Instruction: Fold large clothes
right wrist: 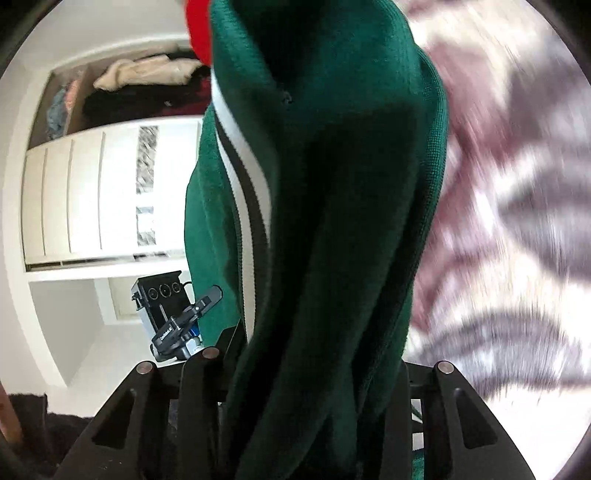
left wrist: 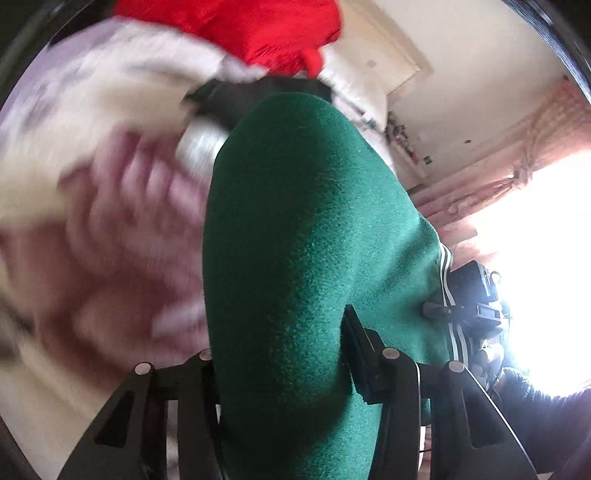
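Note:
A dark green garment [left wrist: 306, 240] with black-and-white stripe trim fills the middle of both views. My left gripper [left wrist: 284, 362] is shut on the green garment, which drapes over the fingers and hides the tips. My right gripper [right wrist: 306, 369] is shut on the same green garment [right wrist: 332, 184], its white and black stripe running down the left side. The right gripper [left wrist: 469, 299] also shows in the left wrist view, beside the garment's striped edge. The left gripper [right wrist: 177, 325] shows in the right wrist view, left of the garment.
A red cloth [left wrist: 258, 29] lies at the top over a blurred pink and white patterned bedcover [left wrist: 92, 203]. A bright window with pink curtains [left wrist: 517, 155] is at right. A white wardrobe [right wrist: 92, 192] with stacked clothes on its shelf stands at left.

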### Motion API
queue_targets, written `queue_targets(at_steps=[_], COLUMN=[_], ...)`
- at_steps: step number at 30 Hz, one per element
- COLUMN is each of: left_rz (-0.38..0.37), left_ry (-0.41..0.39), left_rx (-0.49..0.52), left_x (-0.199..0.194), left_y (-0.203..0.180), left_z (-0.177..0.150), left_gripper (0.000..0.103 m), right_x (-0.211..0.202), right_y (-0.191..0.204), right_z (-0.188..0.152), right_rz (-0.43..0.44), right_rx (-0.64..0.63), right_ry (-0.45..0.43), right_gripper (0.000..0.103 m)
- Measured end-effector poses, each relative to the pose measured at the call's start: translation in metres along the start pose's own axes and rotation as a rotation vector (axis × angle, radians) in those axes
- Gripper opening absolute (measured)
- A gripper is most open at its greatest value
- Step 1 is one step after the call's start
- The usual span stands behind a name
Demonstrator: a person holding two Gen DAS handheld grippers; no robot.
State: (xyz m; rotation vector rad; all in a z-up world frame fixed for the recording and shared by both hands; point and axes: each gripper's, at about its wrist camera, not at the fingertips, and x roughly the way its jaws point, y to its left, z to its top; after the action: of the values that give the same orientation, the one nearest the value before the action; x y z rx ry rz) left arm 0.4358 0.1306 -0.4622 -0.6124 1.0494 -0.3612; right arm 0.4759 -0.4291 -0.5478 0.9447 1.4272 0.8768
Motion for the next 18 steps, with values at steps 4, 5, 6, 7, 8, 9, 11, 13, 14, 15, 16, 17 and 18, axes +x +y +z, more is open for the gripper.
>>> queue_targets(at_steps=[4,5,6,7,8,9,11,13,14,15,16,17,18], left_rz=[-0.015,-0.026,-0.033,-0.033,-0.036,-0.042,-0.046,-0.040,-0.036,-0.027,-0.013,0.010,0.022], left_ry=[-0.035,-0.040,-0.044,-0.045,-0.038,-0.032,-0.015,0.015,0.043,0.060,0.084,0.109,0.122], left_rx=[0.090,0.109,0.123,0.133,0.152,0.147,0.140,0.110,0.096,0.082,0.060,0.047,0.046], left_x=[0.005,0.006,0.013,0.021,0.033,0.045,0.067,0.092,0.108,0.117,0.132,0.151,0.161], left_y=[-0.027,-0.029,-0.032,-0.033,-0.033,-0.027,-0.012,0.018,0.032,0.045,0.061,0.077,0.085], left_z=[0.089,0.115,0.145,0.165,0.197,0.219,0.252,0.277,0.288,0.291,0.292,0.293,0.293], left_gripper=[0.042,0.042,0.042,0.042,0.042,0.042,0.042,0.042,0.043,0.043,0.046,0.049,0.056], right_x=[-0.026,-0.032,-0.040,-0.046,-0.057,-0.063,-0.053,-0.048,-0.041,-0.036,-0.025,-0.007,-0.001], right_y=[0.045,0.056,0.064,0.073,0.076,0.082,0.090,0.086,0.080,0.073,0.061,0.048,0.037], right_z=[0.057,0.075,0.091,0.112,0.130,0.152,0.225,0.268,0.290,0.306,0.324,0.344,0.352], right_rz=[0.012,0.015,0.016,0.017,0.015,0.004,-0.016,-0.047,-0.062,-0.083,-0.102,-0.128,-0.153], right_rx=[-0.046,-0.057,-0.066,-0.072,-0.075,-0.084,-0.082,-0.075,-0.072,-0.062,-0.038,-0.015,0.001], right_ry=[-0.092,-0.115,-0.132,-0.151,-0.165,-0.177,-0.196,-0.203,-0.193,-0.192,-0.187,-0.178,-0.176], right_gripper=[0.042,0.042,0.042,0.042,0.042,0.042,0.042,0.042,0.042,0.042,0.042,0.042,0.042])
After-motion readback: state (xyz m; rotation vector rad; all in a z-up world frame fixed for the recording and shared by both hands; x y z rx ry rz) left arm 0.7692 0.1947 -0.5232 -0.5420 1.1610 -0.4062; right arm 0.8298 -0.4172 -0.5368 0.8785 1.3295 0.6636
